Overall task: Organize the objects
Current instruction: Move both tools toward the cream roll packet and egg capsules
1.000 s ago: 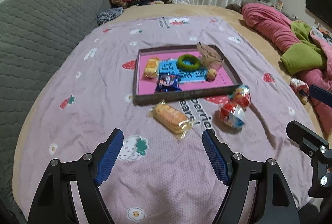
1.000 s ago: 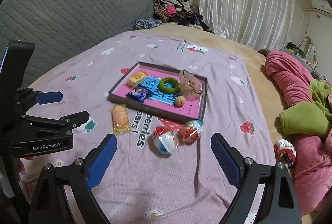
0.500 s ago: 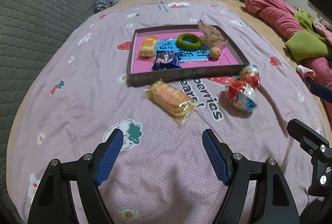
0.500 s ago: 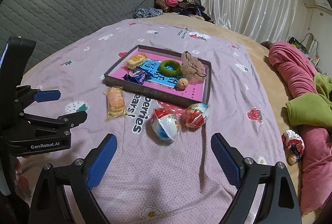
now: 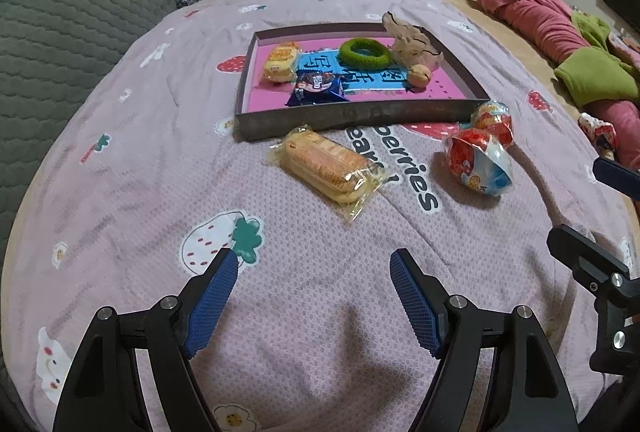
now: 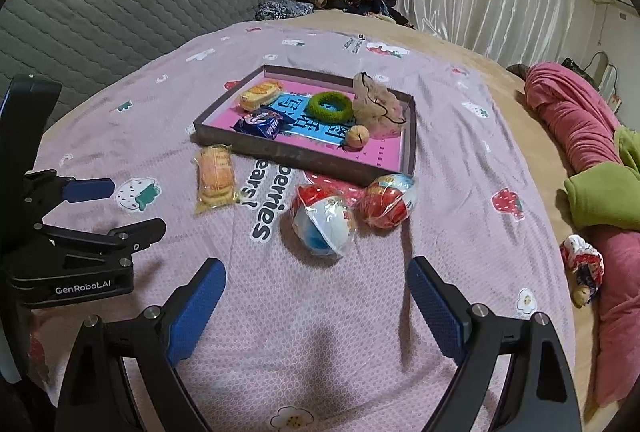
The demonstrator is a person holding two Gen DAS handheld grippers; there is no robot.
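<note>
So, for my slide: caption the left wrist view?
Open left gripper faces a wrapped cake lying outside the tray.

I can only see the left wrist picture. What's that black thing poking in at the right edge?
Observer: That's the right tool. Its blue fingers stand wide apart with nothing between them.
Operator: What is it pointing at?
Observer: The blue-and-white wrapped egg lies on the cloth just ahead of its fingers, untouched.
Operator: Is anything written on my own tool?
Observer: Yes, the side of the left tool reads GenRobot.AI.
</note>
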